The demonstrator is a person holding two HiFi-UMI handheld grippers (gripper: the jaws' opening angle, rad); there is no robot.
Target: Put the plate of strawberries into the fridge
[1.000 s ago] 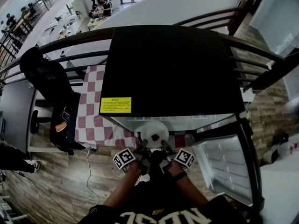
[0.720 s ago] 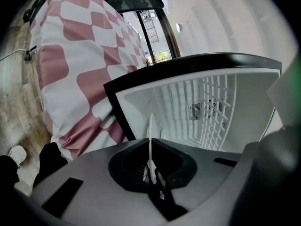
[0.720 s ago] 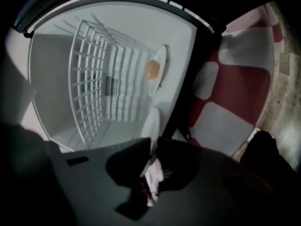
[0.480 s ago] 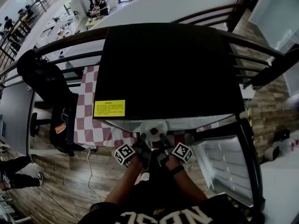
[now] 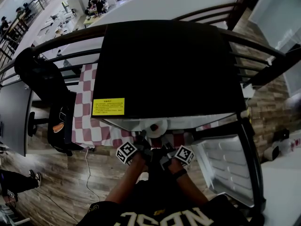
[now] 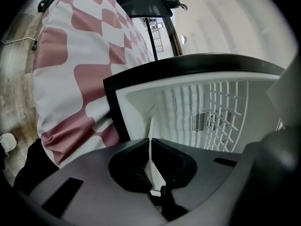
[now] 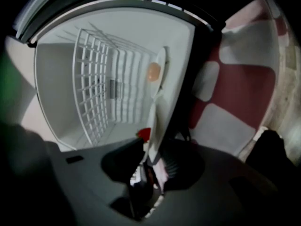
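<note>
A white plate (image 5: 157, 126) with a red strawberry (image 5: 154, 127) on it sits in the mouth of the open black fridge (image 5: 169, 65), partly hidden under the fridge's top edge. My left gripper (image 5: 145, 146) is shut on the plate's near-left rim; in the left gripper view the thin rim (image 6: 150, 140) is pinched between the jaws of the left gripper (image 6: 151, 173). My right gripper (image 5: 164, 149) is at the near-right rim. Its jaws are opening: the plate (image 7: 158, 93) and a strawberry (image 7: 144, 133) still stand between the jaws of the right gripper (image 7: 153, 166), with a gap on one side.
The fridge door (image 5: 225, 166) hangs open at the right. A white wire shelf (image 7: 94, 79) stands inside the white fridge cavity (image 6: 197, 107). The fridge rests on a red-and-white checked cloth (image 5: 87, 126). A black chair (image 5: 44, 81) stands at the left, and a dark railing (image 5: 263, 55) curves behind.
Both grippers have carried the plate forward, so more of it now lies under the fridge's top edge. The view has shifted slightly.
</note>
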